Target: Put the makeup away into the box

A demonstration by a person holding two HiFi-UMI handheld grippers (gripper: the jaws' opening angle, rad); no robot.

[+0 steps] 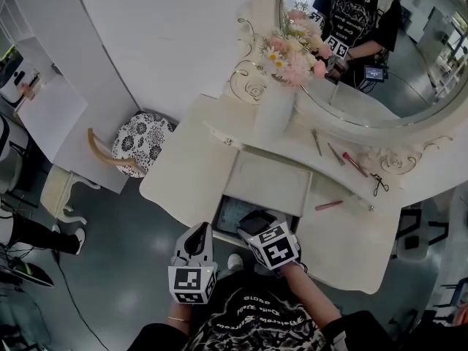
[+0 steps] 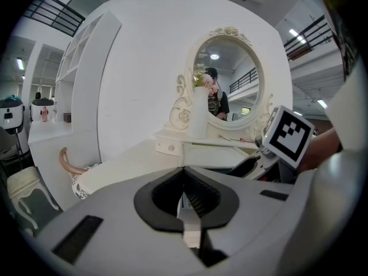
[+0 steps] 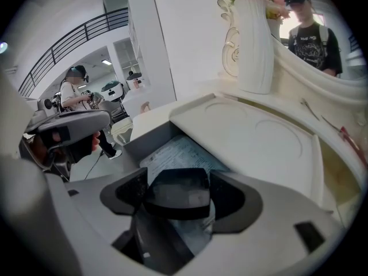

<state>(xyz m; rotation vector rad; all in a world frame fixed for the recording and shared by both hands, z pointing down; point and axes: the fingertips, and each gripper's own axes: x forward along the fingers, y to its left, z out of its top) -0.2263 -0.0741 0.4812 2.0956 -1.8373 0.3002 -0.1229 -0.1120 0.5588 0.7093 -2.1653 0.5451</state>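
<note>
Head view puts our right tool [image 1: 256,227] over the open box [image 1: 228,212] at the near edge of the tabletop [image 1: 183,174], clamped on a dark compact [image 3: 175,197]; our left tool [image 2: 185,199] is closed and empty. A pink pencil [image 1: 328,205] and a lipstick [image 1: 354,164] on the right are left to store

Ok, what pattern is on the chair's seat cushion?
Seat cushion: black-and-white floral, best in head view.

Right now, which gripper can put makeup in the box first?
Right. The right gripper is shut on a dark case, over the open box. The left gripper is shut with nothing in it and is off to the box's left, so it would probably need to fetch something.
</note>
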